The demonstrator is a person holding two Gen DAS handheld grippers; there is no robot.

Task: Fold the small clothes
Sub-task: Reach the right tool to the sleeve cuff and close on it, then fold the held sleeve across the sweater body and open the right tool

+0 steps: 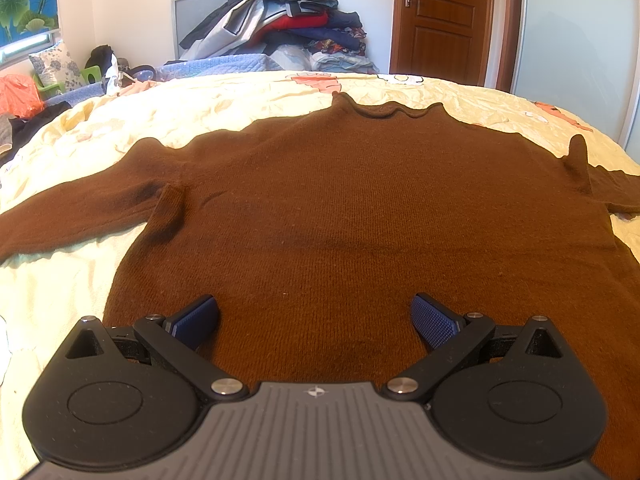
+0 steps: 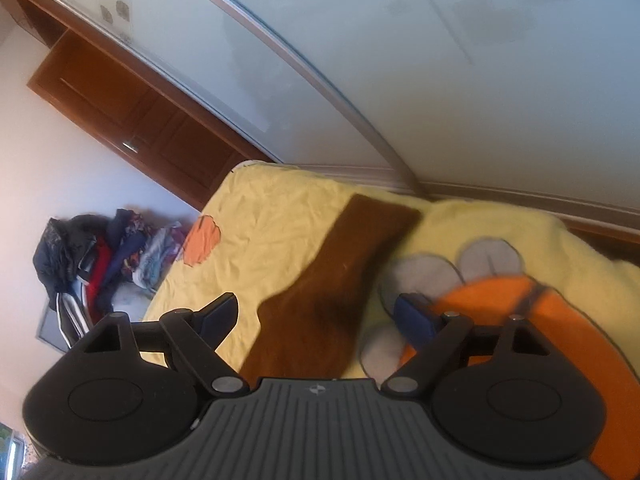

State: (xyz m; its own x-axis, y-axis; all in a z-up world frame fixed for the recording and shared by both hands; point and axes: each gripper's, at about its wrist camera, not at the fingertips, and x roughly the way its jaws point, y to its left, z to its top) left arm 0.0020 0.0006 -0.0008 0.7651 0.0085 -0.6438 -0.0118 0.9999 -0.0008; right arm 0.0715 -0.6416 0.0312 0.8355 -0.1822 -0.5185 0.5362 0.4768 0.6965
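Note:
A brown knitted sweater point(image 1: 340, 208) lies flat on the yellow bedspread point(image 1: 160, 112), collar at the far side, sleeves spread to both sides. My left gripper point(image 1: 314, 316) is open and empty, just above the sweater's lower body. In the right wrist view, one brown sleeve point(image 2: 340, 280) lies stretched across the bedspread point(image 2: 280, 208). My right gripper point(image 2: 316, 316) is open and empty, tilted, with the sleeve between and just beyond its fingers.
A heap of clothes point(image 1: 288, 12) is piled beyond the bed's far edge, also in the right wrist view point(image 2: 100, 256). A wooden door point(image 1: 444, 20) stands at the back. A white wardrobe point(image 2: 400, 60) runs along the bed's right side. Pillow and clutter point(image 1: 52, 68) lie far left.

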